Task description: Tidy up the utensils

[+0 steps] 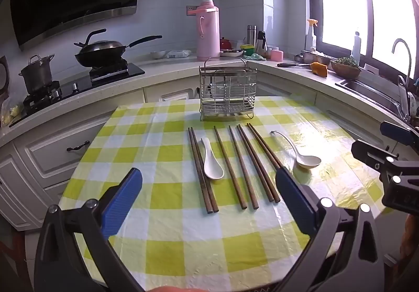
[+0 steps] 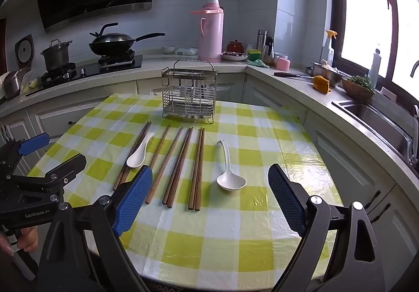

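Brown wooden chopsticks (image 2: 172,166) and two white spoons (image 2: 230,179) lie outside the wire metal caddy (image 2: 188,95), nothing sorted, our left gripper (image 1: 209,182) and right gripper (image 2: 209,179) spread wide, empty.

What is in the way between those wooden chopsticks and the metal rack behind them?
Nothing visible. The chopsticks lie flat, with bare checked tablecloth between their far tips and the wire rack. Both spoons lie beside them, not ahead.

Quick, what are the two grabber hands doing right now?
Left gripper: open, holding nothing, above the table.
Right gripper: open, holding nothing, above the table.
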The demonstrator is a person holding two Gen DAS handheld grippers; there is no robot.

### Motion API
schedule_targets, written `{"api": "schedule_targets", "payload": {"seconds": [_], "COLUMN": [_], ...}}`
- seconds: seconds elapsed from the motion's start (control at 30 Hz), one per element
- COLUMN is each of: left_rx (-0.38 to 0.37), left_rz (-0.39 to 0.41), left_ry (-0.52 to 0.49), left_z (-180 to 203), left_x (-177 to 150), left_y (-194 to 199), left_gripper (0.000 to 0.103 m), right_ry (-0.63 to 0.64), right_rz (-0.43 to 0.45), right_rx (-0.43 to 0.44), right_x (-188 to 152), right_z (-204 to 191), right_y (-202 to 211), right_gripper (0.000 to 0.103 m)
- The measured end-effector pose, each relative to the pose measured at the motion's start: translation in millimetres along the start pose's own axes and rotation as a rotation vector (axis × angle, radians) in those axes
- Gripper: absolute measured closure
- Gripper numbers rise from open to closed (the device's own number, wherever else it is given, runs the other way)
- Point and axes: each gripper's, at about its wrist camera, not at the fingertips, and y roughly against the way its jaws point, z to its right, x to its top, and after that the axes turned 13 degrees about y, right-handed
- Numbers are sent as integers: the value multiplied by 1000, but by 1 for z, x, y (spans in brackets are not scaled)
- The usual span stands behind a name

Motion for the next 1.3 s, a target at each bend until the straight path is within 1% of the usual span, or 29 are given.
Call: {"api": "schedule_targets", "payload": {"seconds": [1.3], "left_rx": [-1], "left_rz": [-7], "left_ry": [3], "left_z": [4], "left_x": [0], "left_y": [3], "left_gripper": [4], "right_ry": [-9], "right_rz": [-2], "right_rx": [7], "right_x": [-3], "right_z": [2], "right_y": [0], "right_gripper": [18]}}
